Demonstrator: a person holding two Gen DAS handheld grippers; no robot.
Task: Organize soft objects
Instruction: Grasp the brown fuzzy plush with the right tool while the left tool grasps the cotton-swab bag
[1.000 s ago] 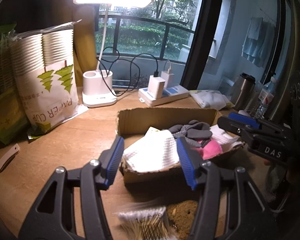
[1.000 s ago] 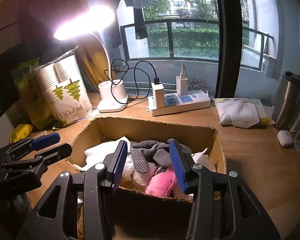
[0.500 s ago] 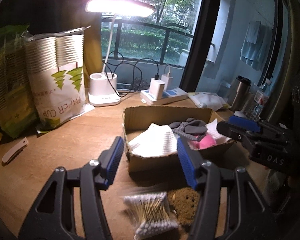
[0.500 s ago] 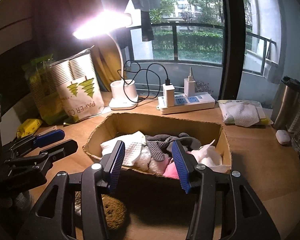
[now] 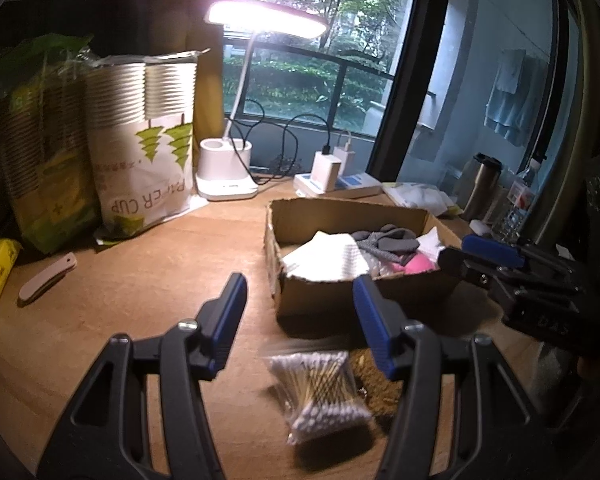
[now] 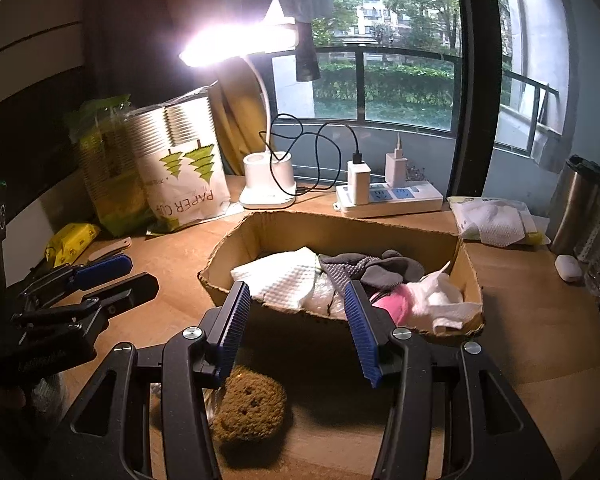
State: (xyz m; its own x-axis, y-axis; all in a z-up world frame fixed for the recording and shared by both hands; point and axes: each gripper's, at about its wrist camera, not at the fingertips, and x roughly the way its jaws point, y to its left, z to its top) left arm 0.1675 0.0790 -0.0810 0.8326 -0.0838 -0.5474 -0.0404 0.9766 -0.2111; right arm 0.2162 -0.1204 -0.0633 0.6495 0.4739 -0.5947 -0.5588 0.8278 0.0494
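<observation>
- The cardboard box [image 6: 340, 236] already holds a white cloth [image 6: 284, 278], grey glove [image 6: 364, 268] and pink piece [image 6: 394, 306]; left outside, near its front wall, is the brown sponge [image 6: 250, 408].
- I should come down over the sponge squarely, jaws straddling it, then pinch lightly.
- My right gripper [image 6: 296, 320] tilts downward, released and empty.
- My left gripper [image 5: 300, 316] likewise gapes, above what looks like a cotton-swab pack [image 5: 320, 392], blurred.
</observation>
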